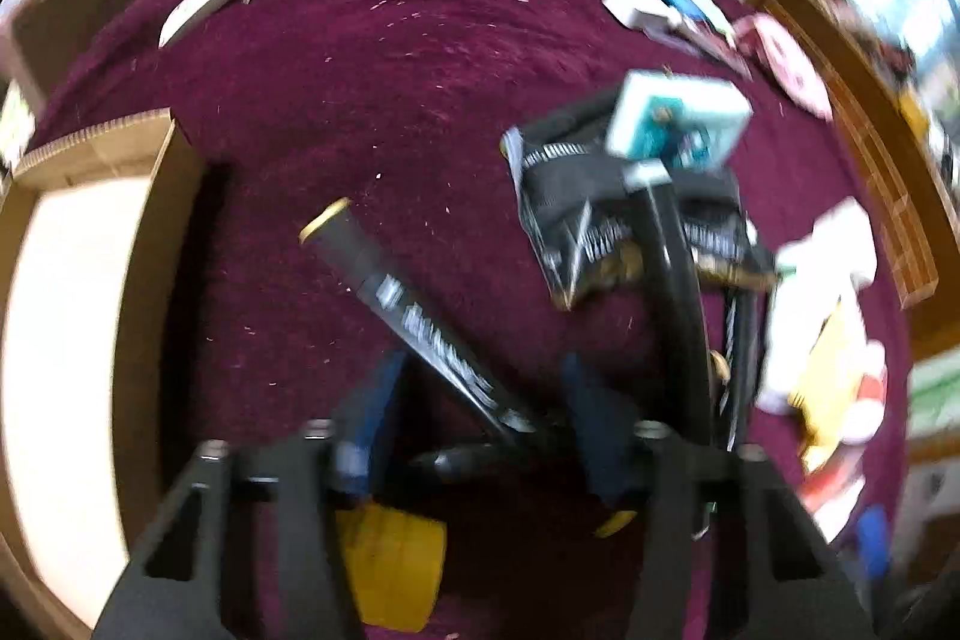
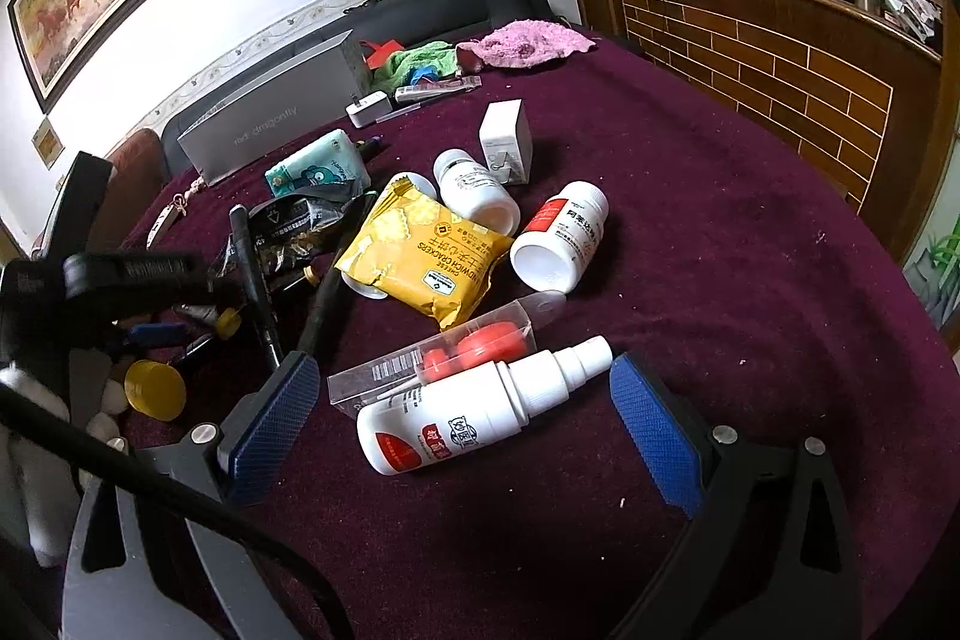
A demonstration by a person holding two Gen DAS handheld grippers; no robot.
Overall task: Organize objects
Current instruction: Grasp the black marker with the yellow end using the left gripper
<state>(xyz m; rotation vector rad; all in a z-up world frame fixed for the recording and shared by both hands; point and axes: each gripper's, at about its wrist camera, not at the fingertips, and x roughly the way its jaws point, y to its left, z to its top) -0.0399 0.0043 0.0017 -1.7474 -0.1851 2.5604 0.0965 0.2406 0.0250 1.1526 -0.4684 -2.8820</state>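
Observation:
In the blurred left wrist view my left gripper (image 1: 480, 400) stands open above the maroon tablecloth (image 1: 372, 100), its blue pads either side of a black marker with a yellow end (image 1: 414, 316) that lies between them. A yellow cap (image 1: 390, 568) lies below. In the right wrist view my right gripper (image 2: 465, 400) is open around a white spray bottle (image 2: 474, 412) lying on the cloth, not touching it. The left gripper (image 2: 120, 292) shows at the left. A clear box with orange pieces (image 2: 456, 346) lies behind the bottle.
A cardboard box (image 1: 90, 160) stands at the left. On the cloth lie a yellow cracker pack (image 2: 420, 250), two white pill bottles (image 2: 561, 235), a white carton (image 2: 507, 139), a black snack bag (image 1: 594, 208), a tissue pack (image 2: 318, 166), a grey box (image 2: 270, 118), and cloths (image 2: 522, 40). A wooden counter (image 2: 768, 58) stands right.

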